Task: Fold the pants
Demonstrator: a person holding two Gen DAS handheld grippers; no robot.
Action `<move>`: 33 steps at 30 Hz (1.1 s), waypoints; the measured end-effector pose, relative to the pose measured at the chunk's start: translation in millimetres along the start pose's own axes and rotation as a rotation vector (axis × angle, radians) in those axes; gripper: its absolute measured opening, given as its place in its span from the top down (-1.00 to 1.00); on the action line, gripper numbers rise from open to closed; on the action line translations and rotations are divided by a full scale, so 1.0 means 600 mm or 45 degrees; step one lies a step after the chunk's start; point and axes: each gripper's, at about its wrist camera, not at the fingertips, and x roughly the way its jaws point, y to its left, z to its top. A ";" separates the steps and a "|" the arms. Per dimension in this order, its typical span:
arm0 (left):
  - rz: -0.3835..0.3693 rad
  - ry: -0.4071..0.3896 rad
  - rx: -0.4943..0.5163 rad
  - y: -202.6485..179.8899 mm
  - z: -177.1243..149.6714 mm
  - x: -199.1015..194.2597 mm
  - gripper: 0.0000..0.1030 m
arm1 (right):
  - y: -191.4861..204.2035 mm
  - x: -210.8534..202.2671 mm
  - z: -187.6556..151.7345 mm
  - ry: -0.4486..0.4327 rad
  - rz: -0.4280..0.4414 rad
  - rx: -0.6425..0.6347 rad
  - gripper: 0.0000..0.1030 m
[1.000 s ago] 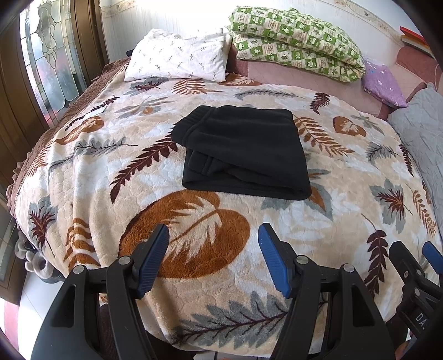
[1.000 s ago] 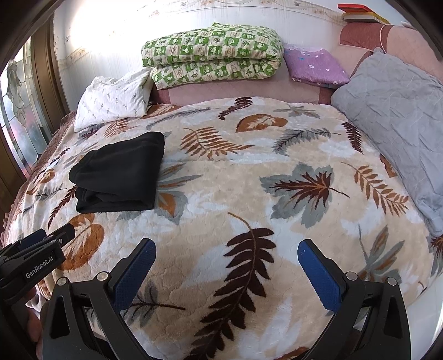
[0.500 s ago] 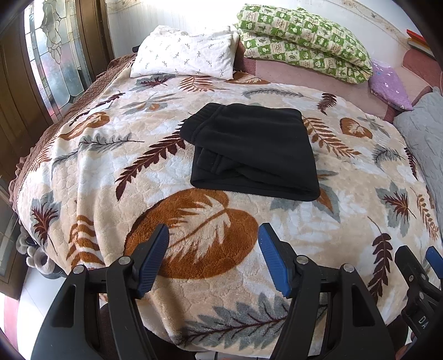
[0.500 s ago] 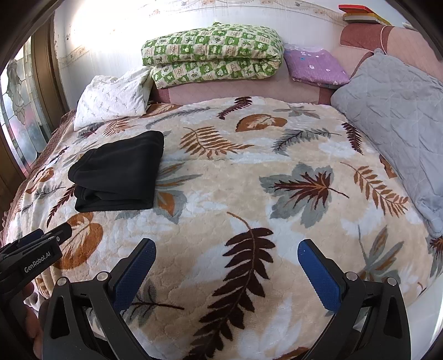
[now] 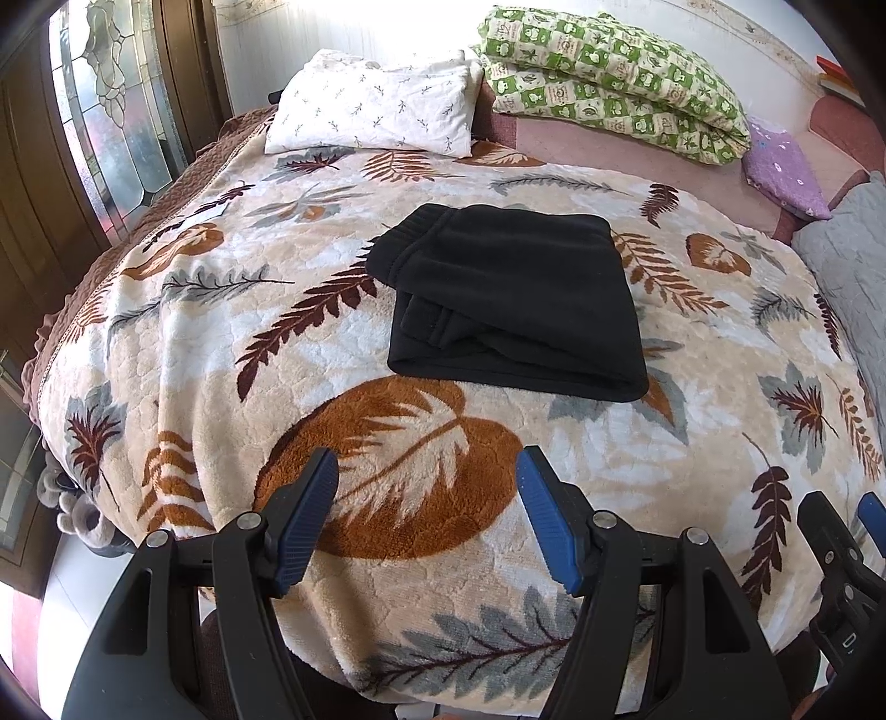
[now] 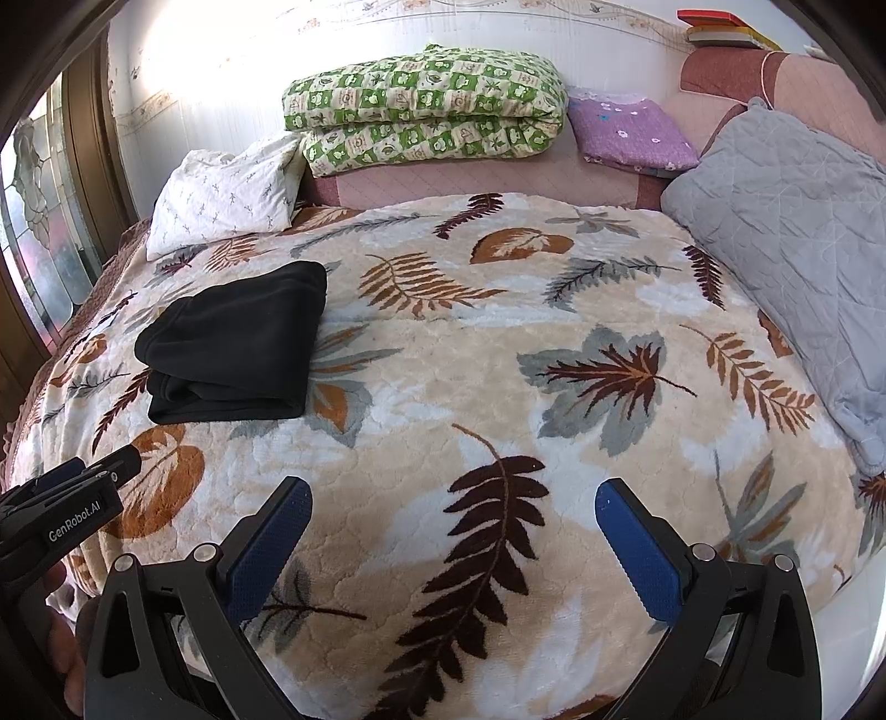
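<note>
Now your left gripper [image 5: 426, 471] and right gripper [image 6: 451, 501] both hover with fingers spread and nothing between them, above the near edge of the leaf-patterned blanket [image 6: 470, 387]. Well ahead, the black pants [image 5: 515, 299] lie folded on it.

Bright daylight, glare blowing out the far wall [image 5: 343, 27], sharp focus, fisheye-bent dark edges

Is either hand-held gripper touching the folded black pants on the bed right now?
No, the folded black fleece pants lie alone on the leaf-patterned blanket, with both open hand-held grippers well short of them.
</note>
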 end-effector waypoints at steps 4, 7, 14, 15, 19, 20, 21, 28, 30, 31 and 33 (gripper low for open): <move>0.017 0.001 0.027 -0.002 0.003 0.003 -0.29 | 0.001 0.000 -0.001 -0.001 -0.001 -0.002 -0.99; 0.018 0.001 0.027 -0.002 0.005 0.003 -0.29 | -0.003 0.001 0.001 -0.003 -0.003 -0.009 -0.99; 0.023 -0.016 0.033 -0.002 0.008 0.000 -0.29 | -0.004 0.001 0.002 0.000 -0.003 -0.013 -0.99; 0.023 -0.018 0.035 -0.002 0.009 0.000 -0.29 | -0.004 0.001 0.002 0.002 -0.003 -0.015 -0.99; 0.025 -0.025 0.042 -0.001 0.011 -0.001 -0.29 | -0.002 0.001 0.003 -0.001 -0.003 -0.027 -0.99; 0.026 -0.026 0.042 -0.001 0.011 -0.002 -0.29 | -0.003 0.001 0.004 -0.003 -0.003 -0.029 -0.99; 0.026 -0.028 0.044 -0.001 0.011 -0.002 -0.29 | -0.001 0.001 0.004 -0.003 -0.003 -0.033 -0.99; 0.022 -0.037 0.053 -0.001 0.013 -0.005 -0.29 | 0.000 0.000 0.004 -0.003 -0.004 -0.034 -0.99; 0.023 -0.038 0.054 -0.001 0.013 -0.005 -0.29 | 0.000 0.001 0.004 -0.002 -0.003 -0.034 -0.99; 0.023 -0.039 0.055 -0.001 0.013 -0.005 -0.29 | 0.000 0.001 0.004 -0.001 -0.003 -0.034 -0.99; 0.025 -0.041 0.060 -0.002 0.013 -0.006 -0.29 | 0.000 0.000 0.004 -0.001 -0.003 -0.034 -0.99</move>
